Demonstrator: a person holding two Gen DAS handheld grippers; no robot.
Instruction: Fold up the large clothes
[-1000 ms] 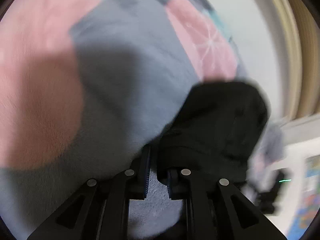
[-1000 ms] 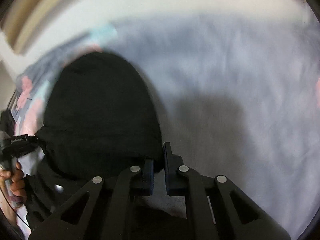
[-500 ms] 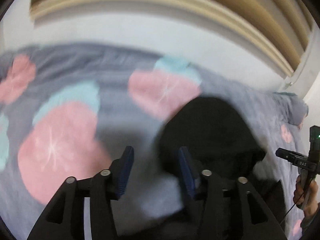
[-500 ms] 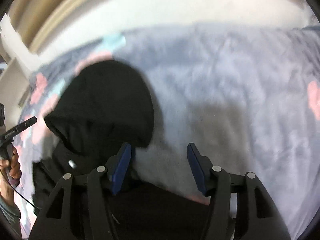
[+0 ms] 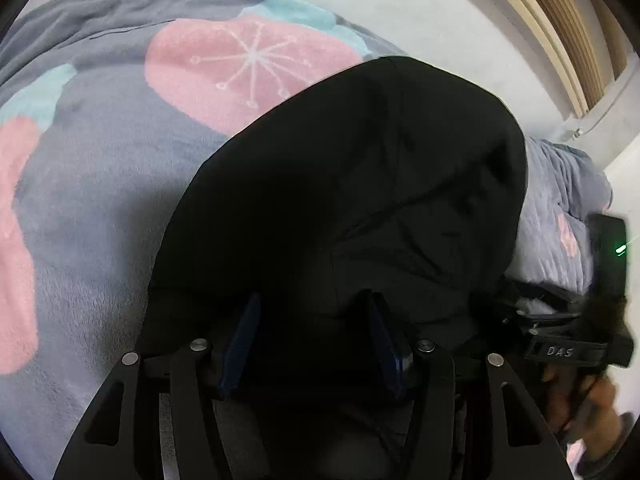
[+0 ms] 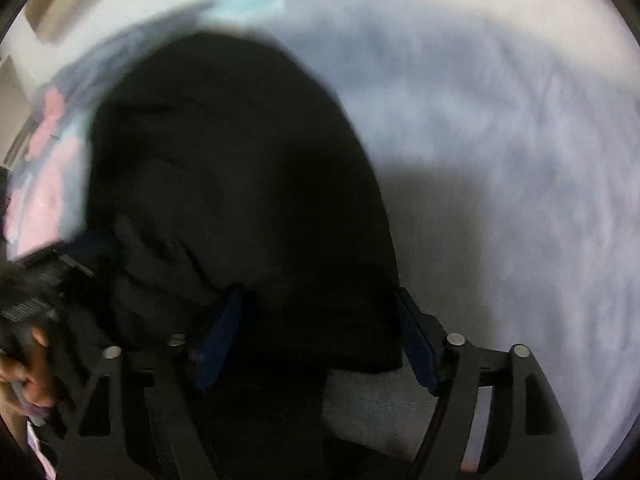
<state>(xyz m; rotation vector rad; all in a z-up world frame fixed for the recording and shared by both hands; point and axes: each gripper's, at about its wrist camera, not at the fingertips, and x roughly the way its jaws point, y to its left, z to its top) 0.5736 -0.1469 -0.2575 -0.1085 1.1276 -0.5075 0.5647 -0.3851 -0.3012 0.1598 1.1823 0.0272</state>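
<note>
Left wrist view: the lettering "DAS" is read on the right gripper [image 5: 568, 350], gripped by a hand [image 5: 588, 404] at the lower right. A black hooded garment [image 5: 360, 184] is laid on a grey blanket [image 5: 100, 200] printed with pink and teal blossoms. The left gripper [image 5: 312, 336] is held over the garment, jaws spread and opening, nothing pinched. In the blurred right wrist view, the right gripper [image 6: 320, 340] is likewise opening above the cloth, unclamped.

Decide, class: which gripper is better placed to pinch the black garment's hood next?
Probably the left gripper: its opening jaws sit squarely over the black garment. The right gripper, also opening, straddles its edge, partly over the blanket.
</note>
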